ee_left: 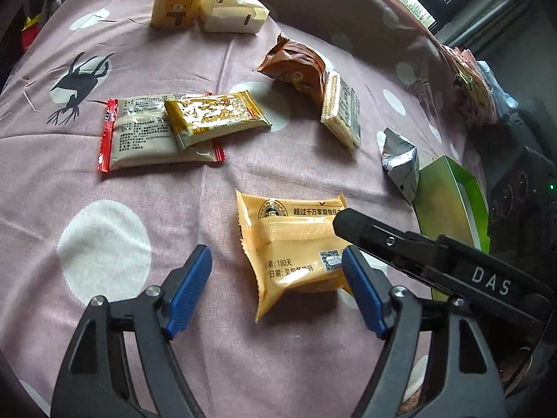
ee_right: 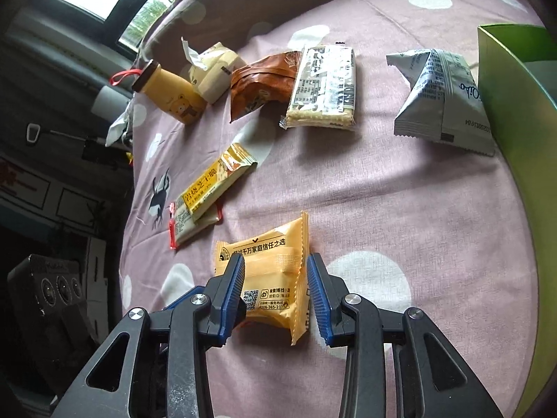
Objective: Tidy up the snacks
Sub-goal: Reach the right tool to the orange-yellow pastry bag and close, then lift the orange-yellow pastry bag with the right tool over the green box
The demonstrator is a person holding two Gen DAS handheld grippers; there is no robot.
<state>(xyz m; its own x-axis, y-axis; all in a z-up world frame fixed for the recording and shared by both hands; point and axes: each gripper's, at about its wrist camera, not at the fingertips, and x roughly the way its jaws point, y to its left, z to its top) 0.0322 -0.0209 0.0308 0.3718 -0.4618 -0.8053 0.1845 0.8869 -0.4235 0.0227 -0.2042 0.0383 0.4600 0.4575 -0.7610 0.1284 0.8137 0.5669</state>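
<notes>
An orange snack packet (ee_right: 269, 278) lies on the pink dotted bedsheet (ee_right: 400, 191). My right gripper (ee_right: 276, 296) is shut on it, a blue pad against each long side. In the left wrist view the same orange packet (ee_left: 292, 254) sits just beyond my left gripper (ee_left: 278, 289), which is open and holds nothing. One black finger of the right gripper (ee_left: 351, 224) reaches in from the right over the packet's top corner. A green box (ee_right: 515, 122) stands at the right edge, open at the top.
A yellow bar (ee_left: 216, 118) rests on a red-edged packet (ee_left: 146, 142). Farther back are a brown packet (ee_left: 296, 66), a cracker pack (ee_left: 343, 111), a silver-white packet (ee_left: 400, 160), a yellow bear bottle (ee_left: 177, 0) and a tissue pack (ee_left: 233, 14). The bed drops off at the left in the right wrist view.
</notes>
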